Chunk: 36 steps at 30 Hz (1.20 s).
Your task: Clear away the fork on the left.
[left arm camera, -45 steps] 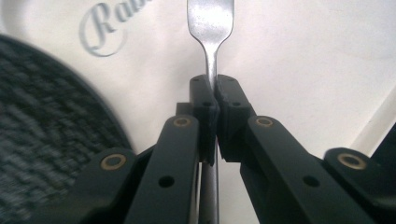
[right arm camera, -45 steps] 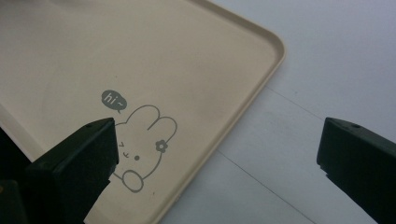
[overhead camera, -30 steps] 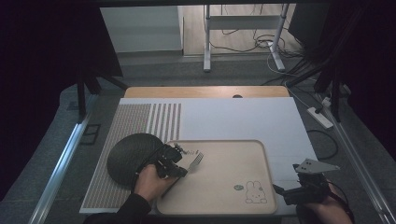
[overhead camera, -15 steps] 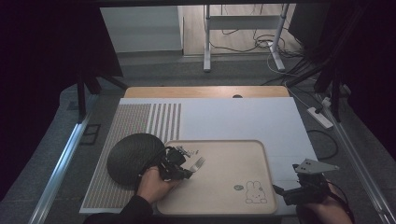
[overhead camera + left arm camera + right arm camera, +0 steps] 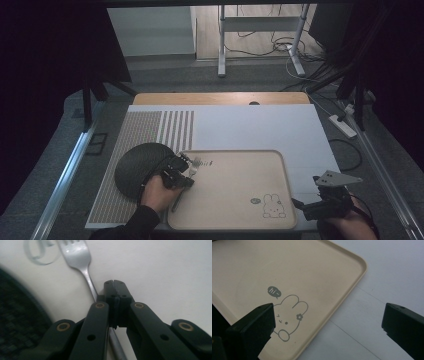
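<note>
A silver fork (image 5: 192, 171) lies slantwise at the left edge of the beige tray (image 5: 235, 185), tines pointing away from me. My left gripper (image 5: 180, 165) is shut on the fork. In the left gripper view the fork's handle (image 5: 90, 286) slips in under the closed tips (image 5: 115, 286) and comes out again lower down. My right gripper (image 5: 307, 206) hovers off the tray's near right corner, beside the printed bunny (image 5: 273, 206). The right gripper view has its jaws (image 5: 328, 323) wide apart with nothing between them.
A round dark woven mat (image 5: 140, 167) lies just left of the tray, partly under my left hand; its edge (image 5: 17, 325) also fills the left of the left gripper view. Both rest on a white table cover (image 5: 250, 127) with a striped patch (image 5: 165, 127).
My left hand has shifted a little leftward toward the dark mat, and the fork has moved along with it. The right hand has stayed put.
</note>
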Tool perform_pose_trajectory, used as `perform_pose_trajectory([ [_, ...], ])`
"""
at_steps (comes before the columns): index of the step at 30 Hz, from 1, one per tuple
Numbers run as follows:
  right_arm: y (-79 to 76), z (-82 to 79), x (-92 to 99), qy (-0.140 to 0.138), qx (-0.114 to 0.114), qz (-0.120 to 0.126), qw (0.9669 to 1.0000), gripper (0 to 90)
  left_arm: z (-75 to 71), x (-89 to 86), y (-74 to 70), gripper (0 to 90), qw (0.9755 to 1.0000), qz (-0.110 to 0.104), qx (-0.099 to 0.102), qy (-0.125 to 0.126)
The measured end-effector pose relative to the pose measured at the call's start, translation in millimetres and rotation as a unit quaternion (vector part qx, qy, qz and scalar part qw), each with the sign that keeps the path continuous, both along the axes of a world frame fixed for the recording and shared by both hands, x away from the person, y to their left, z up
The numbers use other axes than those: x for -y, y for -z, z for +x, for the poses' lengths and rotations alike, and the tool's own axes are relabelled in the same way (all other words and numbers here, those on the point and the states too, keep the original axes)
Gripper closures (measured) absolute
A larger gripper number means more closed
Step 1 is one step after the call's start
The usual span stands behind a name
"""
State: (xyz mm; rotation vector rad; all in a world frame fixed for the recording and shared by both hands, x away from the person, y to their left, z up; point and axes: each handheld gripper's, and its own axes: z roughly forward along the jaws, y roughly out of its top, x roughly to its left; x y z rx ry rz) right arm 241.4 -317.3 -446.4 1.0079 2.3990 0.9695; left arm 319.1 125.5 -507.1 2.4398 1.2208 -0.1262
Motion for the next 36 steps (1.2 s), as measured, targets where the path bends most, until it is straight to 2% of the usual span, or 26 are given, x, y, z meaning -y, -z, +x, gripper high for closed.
perform_pose_trajectory([
  [5, 0.1, 0.1, -0.2, -0.001, 0.0, -0.001, 1.0, 0.0, 3.5, -14.0, 0.5, 89.0, 0.9997, 0.002, -0.001, -0.023],
  [10, 0.1, 0.1, -0.3, -0.001, 0.0, -0.001, 1.0, 0.0, 5.0, -16.8, 1.2, 87.4, 0.9998, -0.008, 0.002, -0.021],
  [14, 0.1, 0.0, -0.2, -0.002, -0.001, -0.002, 1.0, 0.0, 4.1, -15.7, -2.2, 78.6, 0.9996, -0.015, 0.018, -0.017],
  [15, 0.1, 0.1, -0.2, -0.002, -0.001, -0.002, 1.0, 0.0, 4.0, -16.0, -3.6, 72.0, 0.9994, -0.02, 0.023, -0.017],
  [16, 0.1, 0.1, -0.2, -0.002, -0.001, -0.002, 1.0, 0.0, 3.9, -16.5, -5.1, 72.0, 0.9991, -0.025, 0.028, -0.018],
  [18, 0.2, 0.2, -0.3, -0.003, -0.002, -0.002, 1.0, 0.0, 3.5, -17.6, -8.6, 64.5, 0.9985, -0.033, 0.039, -0.02],
  [19, 0.2, 0.1, -0.3, -0.003, -0.002, -0.002, 1.0, 0.0, 3.0, -18.2, -10.3, 58.8, 0.998, -0.038, 0.046, -0.018],
  [20, 0.2, 0.1, -0.3, -0.003, -0.002, -0.002, 1.0, 0.0, 2.5, -18.9, -12.1, 58.8, 0.9976, -0.042, 0.053, -0.017],
  [21, 0.2, 0.3, -0.3, -0.002, -0.003, -0.002, 1.0, 0.0, 1.0, -20.7, -15.5, 50.5, 0.9964, -0.049, 0.067, -0.017],
  [22, 0.2, 0.3, -0.3, -0.002, -0.003, -0.002, 1.0, 0.0, 1.0, -20.7, -15.5, 47.3, 0.9964, -0.049, 0.067, -0.017],
  [23, 0.2, 0.3, -0.3, -0.002, -0.003, -0.002, 1.0, 0.0, 0.1, -21.9, -17.0, 47.3, 0.9958, -0.052, 0.074, -0.017],
  [24, 0.2, 0.2, -0.3, -0.002, -0.002, -0.001, 1.0, 0.0, -0.6, -23.3, -18.4, 43.5, 0.995, -0.054, 0.082, -0.016],
  [26, 0.2, 0.3, -0.3, -0.002, -0.003, -0.001, 1.0, 0.0, -2.1, -27.0, -21.2, 34.1, 0.9929, -0.065, 0.098, -0.016],
  [27, 0.2, 0.3, -0.3, -0.002, -0.003, -0.001, 1.0, 0.0, -2.9, -28.5, -22.4, 25.9, 0.9917, -0.072, 0.104, -0.018],
  [28, 0.2, 0.3, -0.3, -0.002, -0.003, -0.001, 1.0, 0.0, -3.8, -30.4, -23.8, 25.9, 0.9906, -0.078, 0.111, -0.019],
  [29, 0.2, 0.3, -0.3, -0.002, -0.003, -0.001, 1.0, 0.0, -5.3, -33.9, -26.3, 20.1, 0.9887, -0.088, 0.119, -0.024],
  [30, 0.2, 0.3, -0.3, -0.002, -0.003, -0.001, 1.0, 0.0, -5.3, -33.9, -26.3, 19.1, 0.9887, -0.088, 0.119, -0.024],
  [32, 0.2, 0.4, -0.2, -0.002, -0.004, 0.0, 1.0, 0.0, -6.9, -35.9, -28.0, 17.9, 0.9867, -0.093, 0.128, -0.036],
  [33, 0.2, 0.4, -0.1, -0.001, -0.004, 0.0, 1.0, 0.0, -8.7, -38.1, -28.9, 12.5, 0.9852, -0.098, 0.137, -0.034],
  [36, 0.2, 0.4, 0.0, 0.0, -0.004, 0.001, 1.0, 0.0, -10.7, -41.1, -30.3, 9.0, 0.984, -0.107, 0.139, -0.031],
])
